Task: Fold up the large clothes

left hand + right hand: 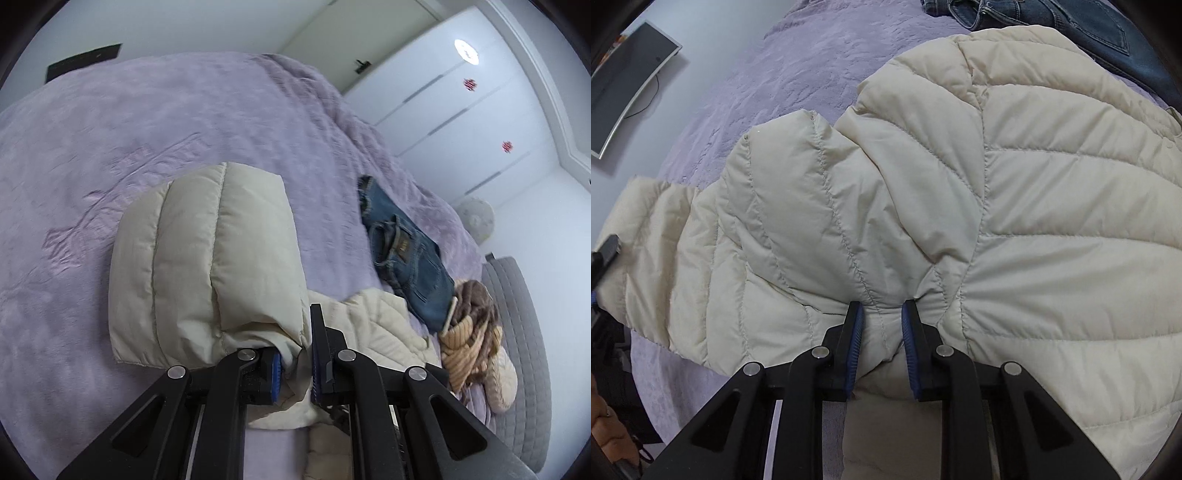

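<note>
The cream quilted jacket point(1015, 229) lies spread on the bed, on the lilac blanket point(166, 122) that covers it. The left hand-held gripper point(297, 354) is clamped on a bunched fold of the jacket beside one sleeve point(199, 266); cream fabric fills the gap between its blue pads point(276, 373), and the sleeve extends away from the jaws across the blanket. The right hand-held gripper point(882, 325) is clamped on a gathered pinch of the jacket body, with the quilted fabric puckering into creases around both of its blue pads point(855, 343). A pair of folded blue jeans point(406, 251) lies on the blanket beyond the jacket, just beside its far edge. A knitted brown-and-tan garment point(472, 325) rests at the near end of the jeans, touching them. White wardrobe doors point(461, 122) stand beyond the jeans. A dark screen point(624, 99) stands past the bed edge, well apart from the jacket.
</note>
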Motion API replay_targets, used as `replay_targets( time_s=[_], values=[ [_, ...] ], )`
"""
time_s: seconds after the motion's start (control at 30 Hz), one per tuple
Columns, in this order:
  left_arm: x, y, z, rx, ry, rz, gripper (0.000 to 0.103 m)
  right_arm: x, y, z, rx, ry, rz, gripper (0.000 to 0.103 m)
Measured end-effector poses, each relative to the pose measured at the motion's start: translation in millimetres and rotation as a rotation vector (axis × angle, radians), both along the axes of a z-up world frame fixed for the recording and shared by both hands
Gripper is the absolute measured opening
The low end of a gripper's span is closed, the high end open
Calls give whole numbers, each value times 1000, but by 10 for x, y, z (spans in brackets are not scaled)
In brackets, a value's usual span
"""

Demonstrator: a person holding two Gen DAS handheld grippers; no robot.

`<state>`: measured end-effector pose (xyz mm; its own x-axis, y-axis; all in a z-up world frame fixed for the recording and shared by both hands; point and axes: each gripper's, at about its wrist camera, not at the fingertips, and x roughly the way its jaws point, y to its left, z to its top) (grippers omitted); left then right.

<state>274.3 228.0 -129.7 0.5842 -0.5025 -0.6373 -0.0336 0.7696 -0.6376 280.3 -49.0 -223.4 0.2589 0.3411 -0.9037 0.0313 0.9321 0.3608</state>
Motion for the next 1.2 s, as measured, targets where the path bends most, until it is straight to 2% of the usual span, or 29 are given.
replay_targets(
  time_s=[0.13, 0.27, 0.37, 0.43, 0.57, 0.77, 0.83, 0.93, 0.97, 1.0, 1.03, 1.1, 1.2],
  values=[
    [64, -801, 315, 46, -76, -153, 14, -107, -342, 207, 127, -2, -43, 24],
    [27, -1769, 418, 120, -109, -318, 14, -358, -959, 450, 126, -39, -105, 24],
    [-15, -2479, 318, 157, -83, -446, 14, -583, -1545, 538, 97, -44, -190, 24],
    [-87, -2904, 189, 209, -63, -516, 14, -737, -1925, 525, 81, -36, -252, 24],
    [-215, -3596, -140, 391, -30, -636, 14, -1052, -2578, 464, 42, -19, -354, 24],
    [-389, -4271, -556, 655, -42, -740, 14, -1320, -3149, 272, 58, 14, -451, 24],
    [-462, -4352, -581, 710, -64, -750, 14, -1352, -3272, 256, 78, 14, -465, 24],
    [-547, -4414, -556, 748, -84, -769, 17, -1350, -3325, 207, 110, 17, -477, 24],
    [-566, -4412, -538, 740, -88, -781, 43, -1352, -3349, 199, 117, 17, -477, 24],
    [-565, -4447, -509, 724, -91, -789, 87, -1364, -3369, 202, 121, 17, -475, 24],
    [-596, -4428, -459, 716, -114, -778, 101, -1373, -3382, 206, 123, 16, -473, 25],
    [-643, -4441, -347, 723, -181, -763, 103, -1393, -3407, 213, 127, 15, -468, 25],
    [-700, -4383, -237, 715, -182, -775, 103, -1408, -3420, 241, 122, 16, -457, 29]
  ],
)
